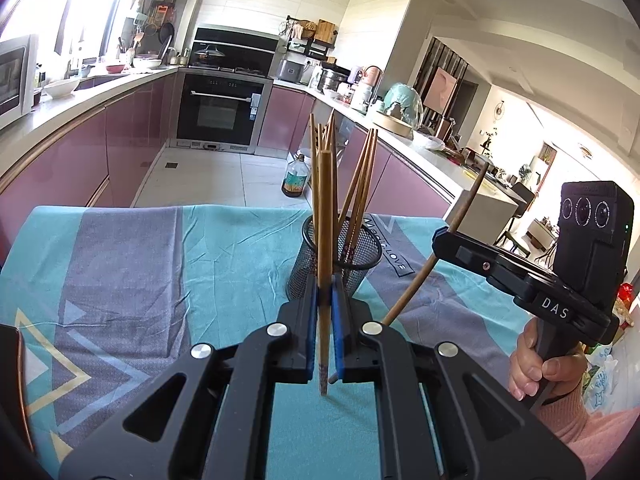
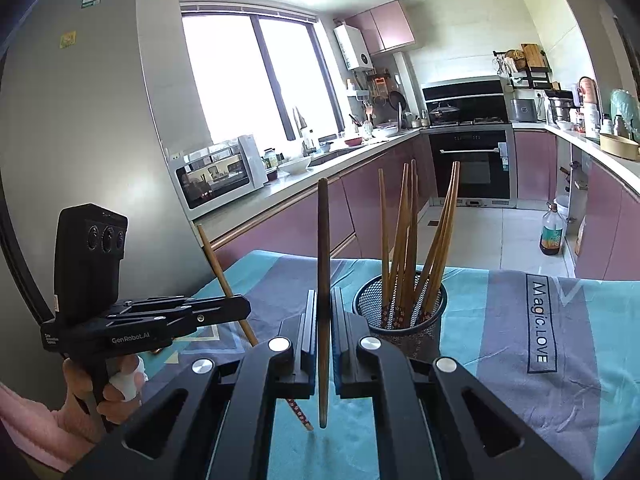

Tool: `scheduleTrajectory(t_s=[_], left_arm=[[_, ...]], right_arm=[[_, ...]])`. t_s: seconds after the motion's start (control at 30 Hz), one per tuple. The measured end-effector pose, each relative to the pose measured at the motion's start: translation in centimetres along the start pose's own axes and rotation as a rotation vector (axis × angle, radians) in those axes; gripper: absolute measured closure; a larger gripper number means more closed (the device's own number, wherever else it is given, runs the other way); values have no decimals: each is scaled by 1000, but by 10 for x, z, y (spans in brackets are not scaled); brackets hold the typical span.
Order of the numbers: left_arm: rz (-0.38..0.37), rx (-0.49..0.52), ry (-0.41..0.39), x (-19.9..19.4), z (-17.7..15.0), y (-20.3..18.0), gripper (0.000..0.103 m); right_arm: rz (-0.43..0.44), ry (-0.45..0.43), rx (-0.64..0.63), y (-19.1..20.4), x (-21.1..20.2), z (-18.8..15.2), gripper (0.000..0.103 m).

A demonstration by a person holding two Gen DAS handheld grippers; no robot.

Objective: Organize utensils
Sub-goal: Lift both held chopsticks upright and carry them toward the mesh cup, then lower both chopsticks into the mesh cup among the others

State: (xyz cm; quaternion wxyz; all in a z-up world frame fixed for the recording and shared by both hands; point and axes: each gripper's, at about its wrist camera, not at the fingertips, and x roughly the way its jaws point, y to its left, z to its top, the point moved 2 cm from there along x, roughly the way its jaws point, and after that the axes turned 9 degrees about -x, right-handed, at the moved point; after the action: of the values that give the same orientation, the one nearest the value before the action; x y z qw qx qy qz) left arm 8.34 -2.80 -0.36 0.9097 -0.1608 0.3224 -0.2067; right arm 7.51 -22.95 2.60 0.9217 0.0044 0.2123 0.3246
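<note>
In the left wrist view, the left tool (image 1: 325, 300) is clamped on one wooden chopstick (image 1: 324, 248) held upright, just before the black mesh holder (image 1: 316, 264) of chopsticks on the cloth-covered tabletop (image 1: 160, 272). In the right wrist view, the right tool (image 2: 323, 320) grips a darker chopstick (image 2: 323, 264) upright, beside the same holder, which stands to its right.
</note>
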Motion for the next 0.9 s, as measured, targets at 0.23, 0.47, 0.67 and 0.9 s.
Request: scheduleTrajectory(t_s=[0.23, 0.47, 0.67, 0.9], left_arm=[[-4, 7, -24, -5, 8, -4, 96], [-5, 19, -36, -7, 15, -9, 96], [-6, 30, -55, -10, 23, -13, 96], [0, 54, -73, -10, 25, -16, 96]], right_arm=[[-17, -19, -19, 0, -4, 8, 98], [-36, -35, -24, -3, -8, 15, 98], [-46, -52, -30, -6, -11, 22, 98], [-52, -62, -40, -6, -10, 28, 98]])
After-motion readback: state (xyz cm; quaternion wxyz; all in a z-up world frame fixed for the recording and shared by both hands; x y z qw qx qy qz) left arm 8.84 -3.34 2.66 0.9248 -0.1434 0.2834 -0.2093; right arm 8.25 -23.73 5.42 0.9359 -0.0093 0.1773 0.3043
